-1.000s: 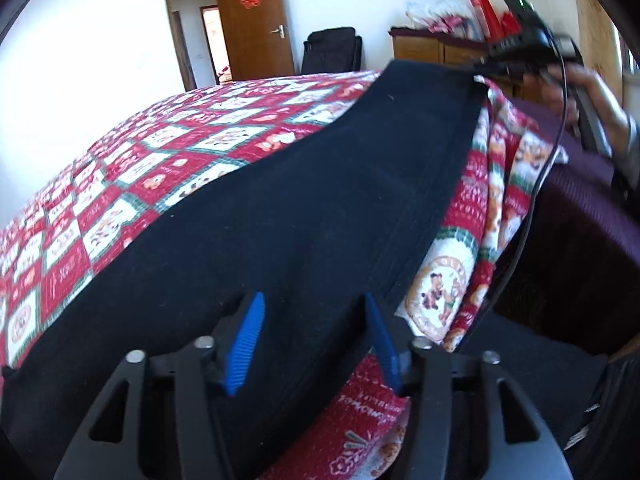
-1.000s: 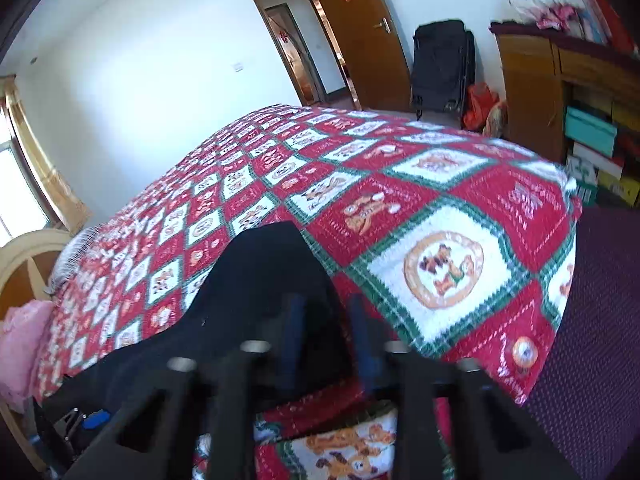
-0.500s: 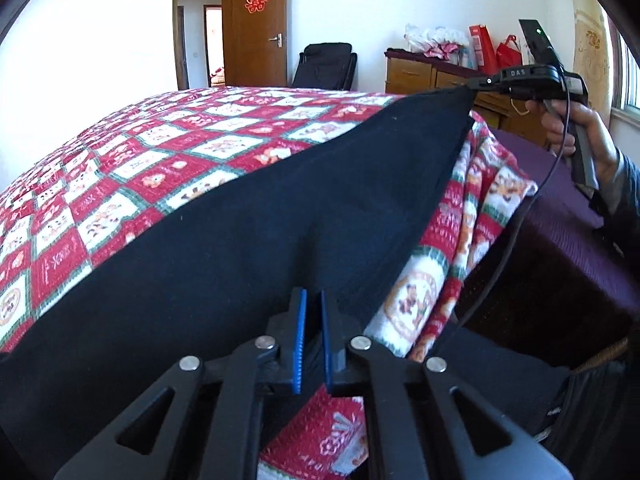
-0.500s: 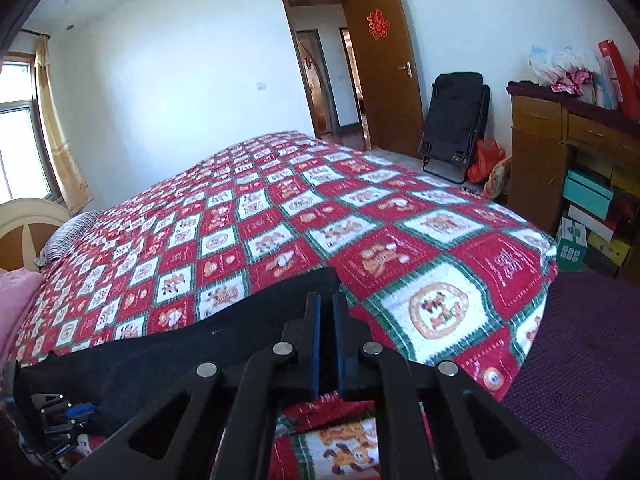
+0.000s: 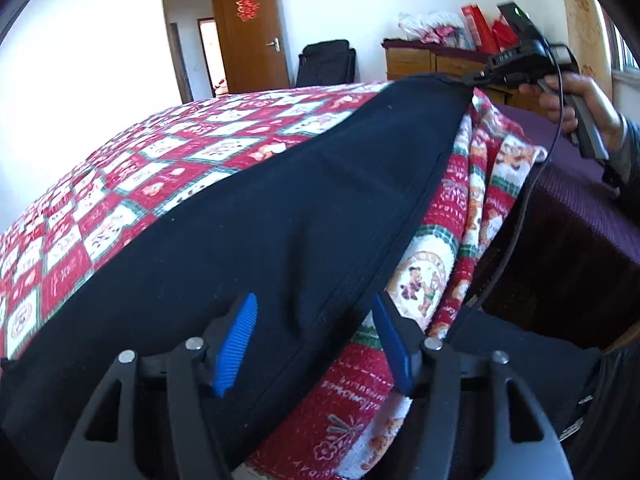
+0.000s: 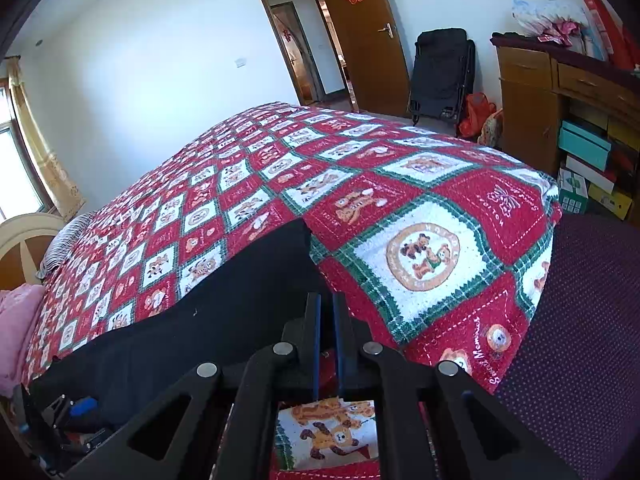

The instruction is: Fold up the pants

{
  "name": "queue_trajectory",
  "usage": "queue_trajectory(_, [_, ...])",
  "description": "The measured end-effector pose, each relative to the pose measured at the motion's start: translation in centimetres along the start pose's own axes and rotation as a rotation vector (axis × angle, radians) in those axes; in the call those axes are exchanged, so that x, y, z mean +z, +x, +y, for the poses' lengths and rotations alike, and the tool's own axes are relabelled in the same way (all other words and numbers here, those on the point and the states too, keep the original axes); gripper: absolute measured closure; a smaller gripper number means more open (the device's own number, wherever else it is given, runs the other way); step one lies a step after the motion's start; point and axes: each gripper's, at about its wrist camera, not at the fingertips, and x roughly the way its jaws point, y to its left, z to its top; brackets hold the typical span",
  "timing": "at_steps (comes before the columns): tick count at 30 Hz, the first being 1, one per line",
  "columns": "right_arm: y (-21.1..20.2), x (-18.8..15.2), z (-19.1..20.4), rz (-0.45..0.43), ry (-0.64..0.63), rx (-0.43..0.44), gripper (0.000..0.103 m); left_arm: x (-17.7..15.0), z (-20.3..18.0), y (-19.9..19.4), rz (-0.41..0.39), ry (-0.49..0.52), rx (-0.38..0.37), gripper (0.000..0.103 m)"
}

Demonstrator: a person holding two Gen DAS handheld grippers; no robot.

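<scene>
Left wrist view
Pants: you are looking at one pair of black pants [image 5: 280, 216], stretching from the lower left of the frame to the upper right over one red, white and green quilt [image 5: 168, 168].
Left gripper: your left gripper [image 5: 314, 340] is standing wide open at bottom centre, two blue pads either side of the pants' seamed edge, gripping nothing.
Right gripper: at upper right your right gripper [image 5: 470, 78] is pinching the far corner of the pants.
Writing: one red paper ornament [image 5: 247, 6] is hanging on the door; quilt lettering is too distorted to read.

Right wrist view
Right gripper: your right gripper [image 6: 325, 332] is clamping down on the pants [image 6: 208, 320], fingers nearly together, at lower centre.
Pants: they are running toward the lower left.
Writing: you are seeing "Memories" stitched on the quilt [image 6: 424, 256] at lower right.
</scene>
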Motion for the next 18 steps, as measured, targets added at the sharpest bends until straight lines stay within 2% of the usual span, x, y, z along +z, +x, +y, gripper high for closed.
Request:
queue_trajectory(5, [-0.1,-0.1,0.3,-0.009,-0.016,-0.006,0.097,0.4,0.2,0.8,0.022,0.007,0.009,0.059])
queue_trajectory(7, [-0.1,-0.1,0.5,-0.014,-0.025,-0.012,0.097,0.6,0.6,0.9,0.026,-0.005,-0.001,0.078])
queue_trajectory(8, [-0.1,-0.1,0.5,-0.016,-0.028,-0.014,0.097,0.7,0.6,0.9,0.029,-0.007,-0.004,0.091])
queue_trajectory(12, [-0.9,0.1,0.8,-0.047,-0.040,-0.006,0.097,0.8,0.7,0.4,0.028,-0.018,-0.030,0.098])
queue_trajectory(16, [-2.2,0.8,1.4,-0.079,-0.069,-0.008,0.098,0.8,1.5,-1.3,-0.006,-0.087,-0.119,0.099])
queue_trajectory(18, [-2.3,0.8,1.3,-0.069,-0.074,-0.024,0.098,0.5,1.4,-1.5,-0.002,-0.077,-0.116,0.099])
